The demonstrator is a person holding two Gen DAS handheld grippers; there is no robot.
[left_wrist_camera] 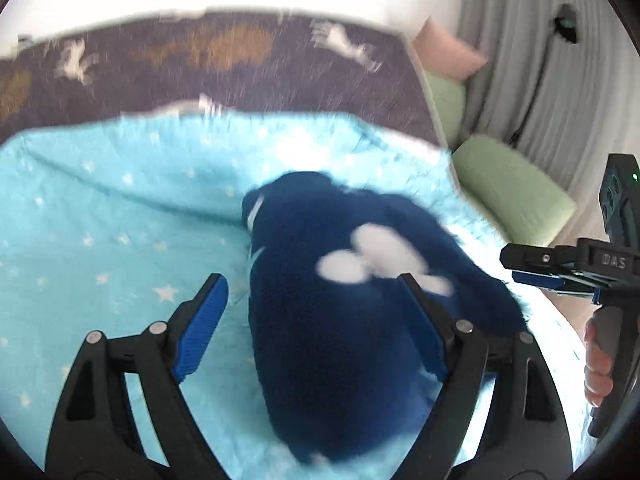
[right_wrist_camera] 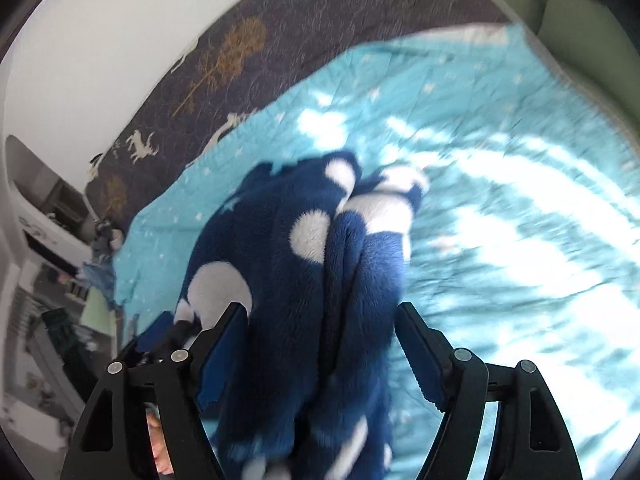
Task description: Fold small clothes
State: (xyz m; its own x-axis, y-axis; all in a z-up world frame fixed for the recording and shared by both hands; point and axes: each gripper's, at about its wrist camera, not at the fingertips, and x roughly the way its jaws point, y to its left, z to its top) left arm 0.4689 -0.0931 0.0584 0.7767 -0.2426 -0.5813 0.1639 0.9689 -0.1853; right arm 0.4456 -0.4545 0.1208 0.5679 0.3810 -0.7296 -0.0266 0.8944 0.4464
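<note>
A small navy fleece garment (left_wrist_camera: 352,320) with white spots lies bunched on a turquoise star-print quilt (left_wrist_camera: 100,216). My left gripper (left_wrist_camera: 312,292) is open, its jaws wide either side of the garment's near end. The right gripper (left_wrist_camera: 536,272) shows at the right edge of the left wrist view, held by a hand, beside the garment. In the right wrist view the garment (right_wrist_camera: 304,288) fills the gap between the wide-open jaws of my right gripper (right_wrist_camera: 320,320); the folds stand up in thick ridges. Both views are blurred.
A dark grey bedspread (left_wrist_camera: 240,60) with deer and tree prints lies beyond the quilt. Green cushions (left_wrist_camera: 516,192) and a pink one (left_wrist_camera: 448,48) sit at the right by grey curtains. White shelving (right_wrist_camera: 44,224) stands at the left of the right wrist view.
</note>
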